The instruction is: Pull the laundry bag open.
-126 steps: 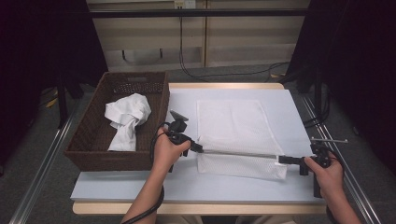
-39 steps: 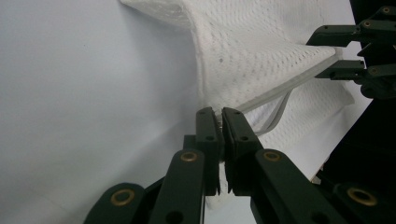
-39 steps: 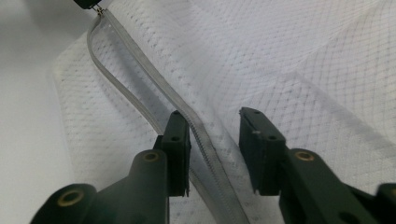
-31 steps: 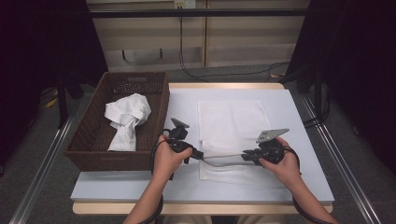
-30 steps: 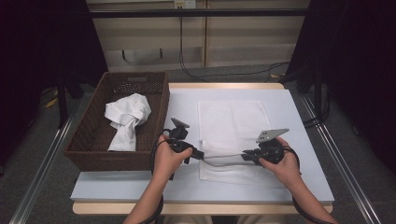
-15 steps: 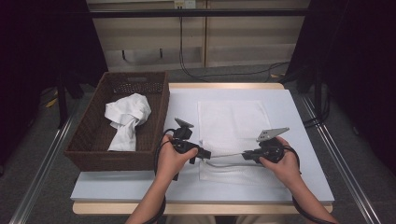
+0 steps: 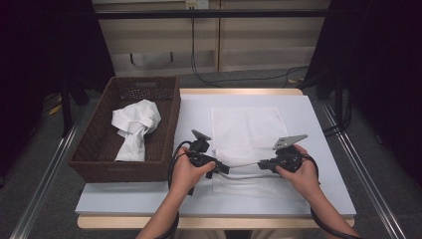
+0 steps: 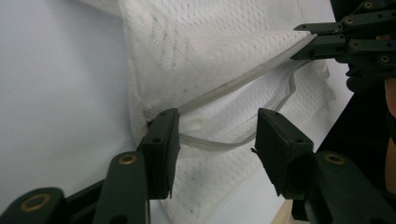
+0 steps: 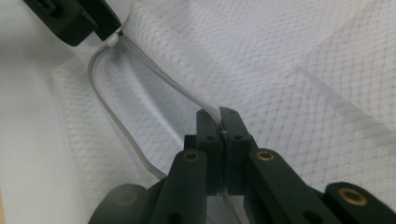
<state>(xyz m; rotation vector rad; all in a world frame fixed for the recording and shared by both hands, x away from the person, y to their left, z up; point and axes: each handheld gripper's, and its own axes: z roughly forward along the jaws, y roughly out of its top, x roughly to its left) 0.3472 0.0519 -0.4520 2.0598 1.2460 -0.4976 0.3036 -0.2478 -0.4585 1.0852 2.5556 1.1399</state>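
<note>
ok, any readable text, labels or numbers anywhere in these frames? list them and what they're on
None readable.
The white mesh bag, wicker basket with its white cloth, white table top and both tongs, left and right, carry no visible print.
A small pale plate on the cabinet at the top of the high view is too small to tell whether it bears text.

Both grippers are black, with brass-coloured screws (ringed) along the jaws, grey top plates and black cables.

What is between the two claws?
In the high view, the mesh bag's zipper edge runs from left claw to right claw.
</note>
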